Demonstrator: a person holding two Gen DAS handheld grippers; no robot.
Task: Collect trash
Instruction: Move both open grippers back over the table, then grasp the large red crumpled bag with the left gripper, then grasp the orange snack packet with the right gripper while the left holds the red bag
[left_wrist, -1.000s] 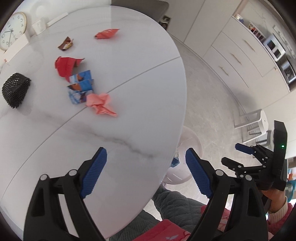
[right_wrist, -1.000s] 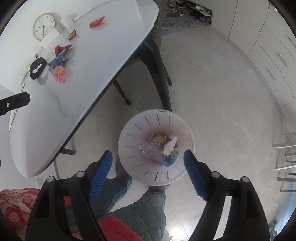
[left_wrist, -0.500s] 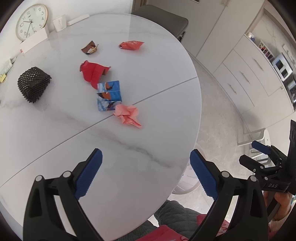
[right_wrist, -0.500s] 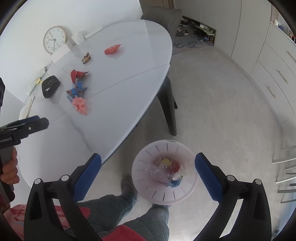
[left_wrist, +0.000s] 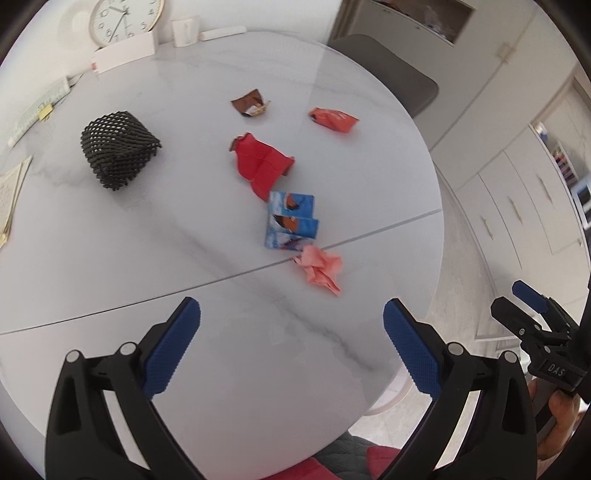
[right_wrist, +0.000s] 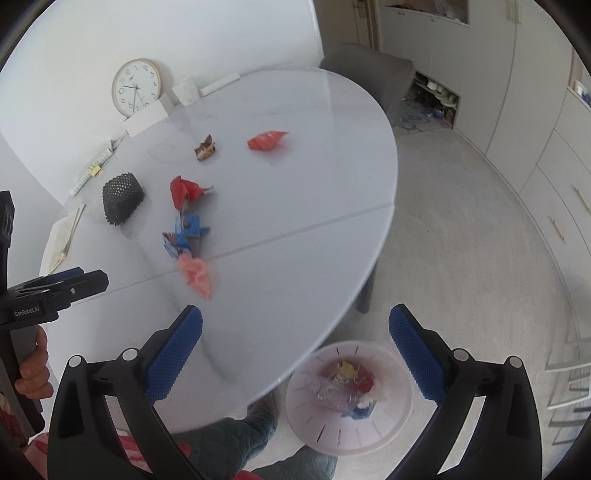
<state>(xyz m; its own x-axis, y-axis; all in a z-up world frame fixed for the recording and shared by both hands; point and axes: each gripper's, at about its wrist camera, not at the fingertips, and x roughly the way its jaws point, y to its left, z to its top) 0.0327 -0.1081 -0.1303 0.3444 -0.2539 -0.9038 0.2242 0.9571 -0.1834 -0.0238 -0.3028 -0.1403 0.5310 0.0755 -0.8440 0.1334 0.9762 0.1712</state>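
Observation:
Several pieces of trash lie on the white marble table (left_wrist: 147, 240): a crumpled pink paper (left_wrist: 320, 271), a blue wrapper (left_wrist: 291, 221), a red wrapper (left_wrist: 260, 166), an orange-red packet (left_wrist: 334, 119) and a brown wrapper (left_wrist: 251, 104). My left gripper (left_wrist: 291, 310) hangs above the table's near part, short of the pink paper, its jaws opening with nothing between them. My right gripper (right_wrist: 295, 314) stands open and empty over the table's edge. Below it on the floor is the white bin (right_wrist: 317, 428), holding several wrappers.
A black mesh holder (left_wrist: 118, 149) sits at the table's left. A clock (left_wrist: 125, 18), a white box (left_wrist: 125, 53) and a cup line the far edge. A grey chair (left_wrist: 384, 70) stands behind, and cabinets (right_wrist: 535, 129) fill the right wall. The person's legs show under the table edge.
Both grippers have risen and swung from the bin side toward the table. The right jaws have spread wider, and the bin has slid low in its view. The left gripper has rolled.

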